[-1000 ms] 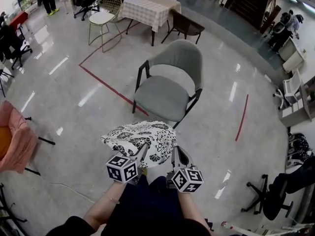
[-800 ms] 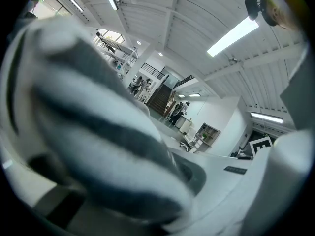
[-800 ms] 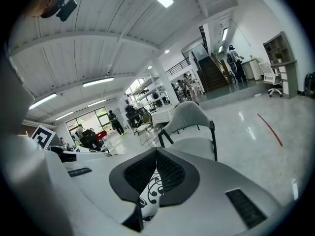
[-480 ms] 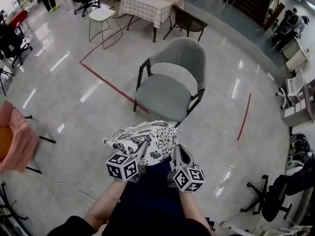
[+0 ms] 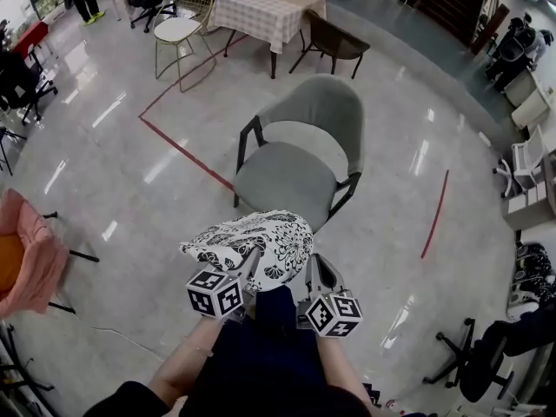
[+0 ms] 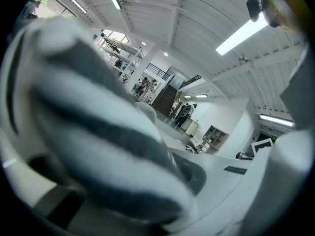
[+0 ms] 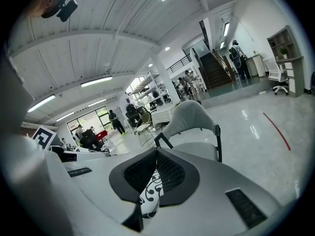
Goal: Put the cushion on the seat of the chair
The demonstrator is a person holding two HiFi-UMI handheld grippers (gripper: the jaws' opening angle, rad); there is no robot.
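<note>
So the black-and-white floral cushion is up in the air over the floor, held by its near edge with both grippers, right in front of the grey chair. It's not on the seat. From the head view its far edge covers a bit of the seat's front rim.

The left gripper has its tips buried under the fabric. Its own view is mostly a blurry striped blob of cushion jammed against the lens, with the fingers clamped on it.

The right gripper is clearer: its fingers are pressed together on a thin fold of the patterned fabric. The person's arms are cut off at the bottom edge.
</note>
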